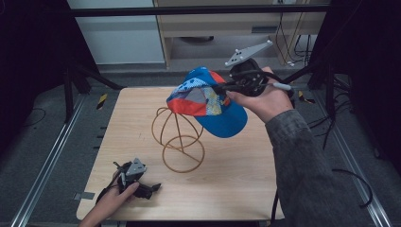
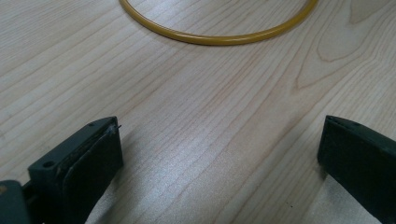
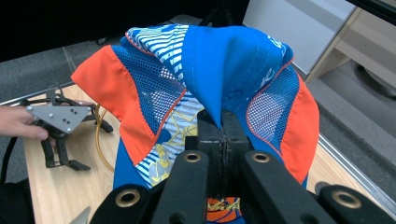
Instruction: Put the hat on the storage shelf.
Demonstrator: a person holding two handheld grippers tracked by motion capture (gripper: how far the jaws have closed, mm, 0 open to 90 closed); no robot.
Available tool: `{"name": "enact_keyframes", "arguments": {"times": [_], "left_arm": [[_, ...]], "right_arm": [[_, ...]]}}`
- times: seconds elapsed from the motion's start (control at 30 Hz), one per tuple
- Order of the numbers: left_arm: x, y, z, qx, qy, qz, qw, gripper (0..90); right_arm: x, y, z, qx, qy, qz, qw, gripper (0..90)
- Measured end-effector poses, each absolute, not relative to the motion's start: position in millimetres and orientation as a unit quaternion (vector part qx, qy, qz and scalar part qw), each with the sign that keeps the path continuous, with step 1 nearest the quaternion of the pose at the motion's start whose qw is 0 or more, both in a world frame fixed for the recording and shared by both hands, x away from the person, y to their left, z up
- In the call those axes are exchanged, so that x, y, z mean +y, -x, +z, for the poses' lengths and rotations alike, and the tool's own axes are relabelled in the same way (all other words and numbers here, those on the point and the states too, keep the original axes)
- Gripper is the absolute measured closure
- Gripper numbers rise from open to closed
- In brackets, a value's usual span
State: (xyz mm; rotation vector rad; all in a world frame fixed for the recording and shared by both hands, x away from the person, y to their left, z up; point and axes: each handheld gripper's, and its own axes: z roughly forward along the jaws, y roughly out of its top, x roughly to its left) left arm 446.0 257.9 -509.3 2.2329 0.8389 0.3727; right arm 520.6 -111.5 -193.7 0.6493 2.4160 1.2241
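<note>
A blue and orange mesh cap (image 1: 208, 101) hangs in the air over a golden wire hat stand (image 1: 178, 137) on the wooden table (image 1: 236, 170). My right gripper (image 1: 223, 88) is shut on the cap's blue fabric at the back right. In the right gripper view its jaws (image 3: 223, 126) pinch a fold of the cap (image 3: 224, 60), which spreads out ahead. My left gripper (image 1: 150, 188) rests open on the table at the front left, held by a hand. Its jaws (image 2: 219, 154) stand wide apart over bare wood, a short way from the stand's base ring (image 2: 219, 39).
Dark frame posts and metal rails flank the table. Cables lie on the floor at the right. A pale cabinet stands behind. In the right gripper view the left gripper (image 3: 63, 163) lies beside the stand's wire (image 3: 98, 140).
</note>
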Motion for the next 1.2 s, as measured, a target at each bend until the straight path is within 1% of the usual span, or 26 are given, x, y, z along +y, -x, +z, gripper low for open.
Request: {"name": "enact_keyframes", "arguments": {"times": [0.3,0.7,1.2], "left_arm": [[258,-446,-509,0.325,-0.865,0.144,0.355,0.0],[258,-446,-509,0.324,-0.865,0.144,0.355,0.0],[258,-446,-509,0.325,-0.864,0.144,0.356,0.0]], "right_arm": [[-82,-538,-200,0.856,-0.221,0.437,0.164,89.9],[-62,-545,-202,0.858,-0.216,0.439,0.155,89.8],[-26,-553,-207,0.877,-0.201,0.414,0.140,89.8]]}}
